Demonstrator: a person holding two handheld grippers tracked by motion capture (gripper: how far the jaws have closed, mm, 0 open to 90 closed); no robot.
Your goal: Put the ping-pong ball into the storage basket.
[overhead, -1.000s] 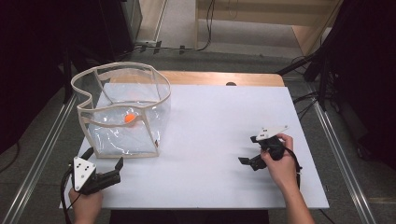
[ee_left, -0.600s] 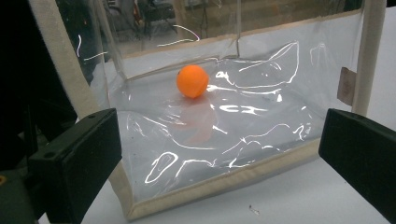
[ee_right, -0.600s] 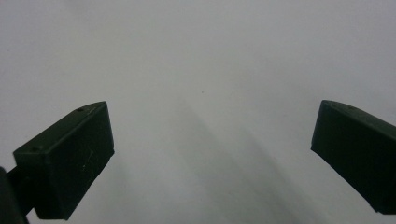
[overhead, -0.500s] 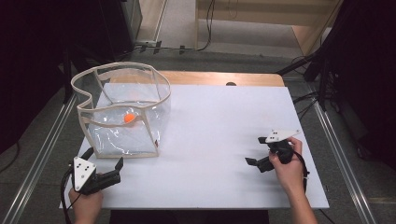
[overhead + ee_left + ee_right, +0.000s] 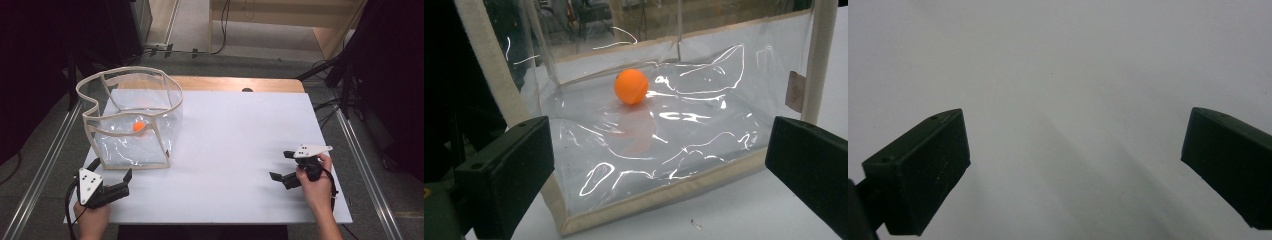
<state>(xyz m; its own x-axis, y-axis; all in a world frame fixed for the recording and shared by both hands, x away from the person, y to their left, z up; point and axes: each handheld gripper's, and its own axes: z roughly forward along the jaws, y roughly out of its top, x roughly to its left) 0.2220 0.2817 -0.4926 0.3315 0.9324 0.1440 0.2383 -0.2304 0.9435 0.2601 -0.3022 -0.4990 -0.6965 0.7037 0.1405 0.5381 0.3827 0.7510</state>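
Observation:
A clear plastic bag (image 5: 131, 131) with beige trim stands open at the table's left. An orange ball (image 5: 138, 127) lies on its floor. My left gripper (image 5: 111, 170) is just in front of the bag's near wall, open and holding nothing. In the left gripper view the orange ball (image 5: 631, 86) shows through the bag's clear wall (image 5: 704, 150), beyond the left gripper (image 5: 659, 145) and its wide-apart jaws. My right gripper (image 5: 281, 165) hangs open near the right front of the table. In the right gripper view the right gripper (image 5: 1075, 140) is over bare white tabletop.
The white tabletop (image 5: 240, 135) stretches between the bag and the right hand. A wooden strip (image 5: 235, 83) runs along its far edge. Metal rails (image 5: 360, 155) flank the table, with dark equipment and cables (image 5: 320, 65) on the floor beyond.
The right hand and its gripper have drifted slightly to the right and toward the table's near edge. The left gripper, the bag and the ball have stayed put.

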